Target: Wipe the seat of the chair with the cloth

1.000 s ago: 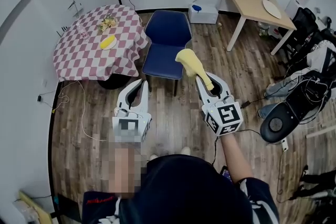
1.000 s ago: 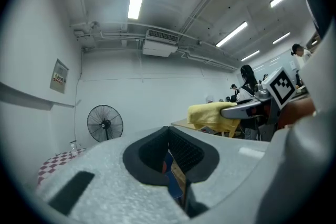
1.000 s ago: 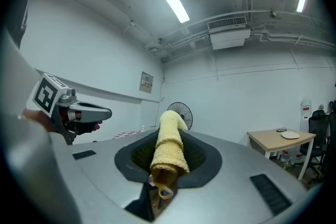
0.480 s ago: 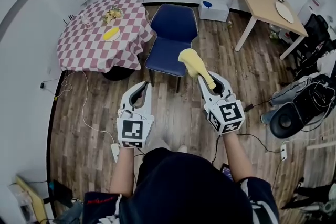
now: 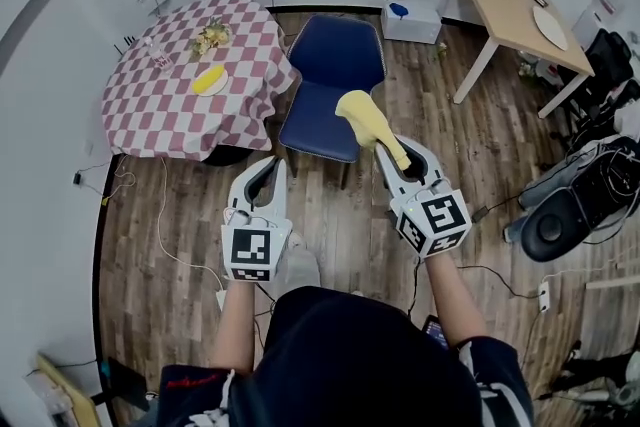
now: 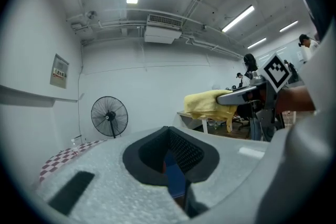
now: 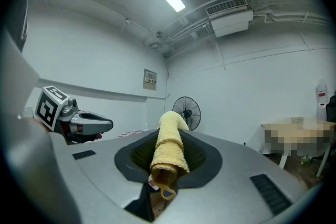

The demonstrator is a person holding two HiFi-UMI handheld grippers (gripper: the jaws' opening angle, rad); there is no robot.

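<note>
Both grippers are carried a bit closer to the blue chair (image 5: 330,80) than a second ago. The yellow cloth (image 5: 365,120) is pinched tight in the right gripper (image 5: 398,155) and points toward 11 o'clock, not yet on the seat. The left gripper (image 5: 268,167) is closed, with nothing in it. The seat is found at 12 o'clock. The cloth should be laid flat on it and pulled across in long strokes, so no spot is missed.

The cloth (image 5: 366,120) (image 7: 169,149) — yellow terry, rolled lengthwise — is clamped in the right gripper (image 5: 402,163) and juts past its jaws, its free end curling over. The chair (image 5: 335,65) — dark blue, padded seat and back — stands upright on the wood floor (image 5: 400,245).
</note>
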